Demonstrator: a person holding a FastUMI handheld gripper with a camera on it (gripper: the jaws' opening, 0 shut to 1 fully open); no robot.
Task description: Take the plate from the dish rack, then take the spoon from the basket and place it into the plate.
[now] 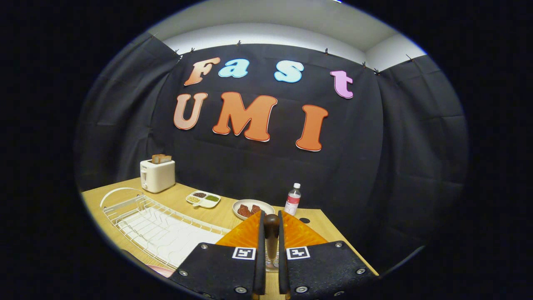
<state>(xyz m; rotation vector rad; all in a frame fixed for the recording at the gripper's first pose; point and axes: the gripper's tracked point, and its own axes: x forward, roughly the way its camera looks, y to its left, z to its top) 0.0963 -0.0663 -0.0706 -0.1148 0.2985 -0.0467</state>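
Spoon [271, 235] sits clamped between the two fingers of the gripper [270, 225], its dark brown wooden handle standing up in the narrow gap with the rounded end poking just above the fingertips; lower down the handle gives way to a shiny metal part that drops out of sight between the finger bases. Both fingers press on the handle from either side, so the jaws are drawn in narrow around it. Off to the left of the fingers and a little ahead lies the white wire dish rack [155, 227] on the wooden table [216, 214], and a small pink edge that may be the plate [162, 271] peeks out just beside the left finger's base, under the rack's near corner; I cannot tell for sure what it is. Just beyond the fingertips rests a white dish [252, 207] with dark reddish pieces on it, and right of it, still close ahead, stands a small bottle [292, 200] with a red label. Further ahead to the left is a divided white tray [202, 198] of small foods, and beyond that a white toaster [157, 175] with bread in its slots.
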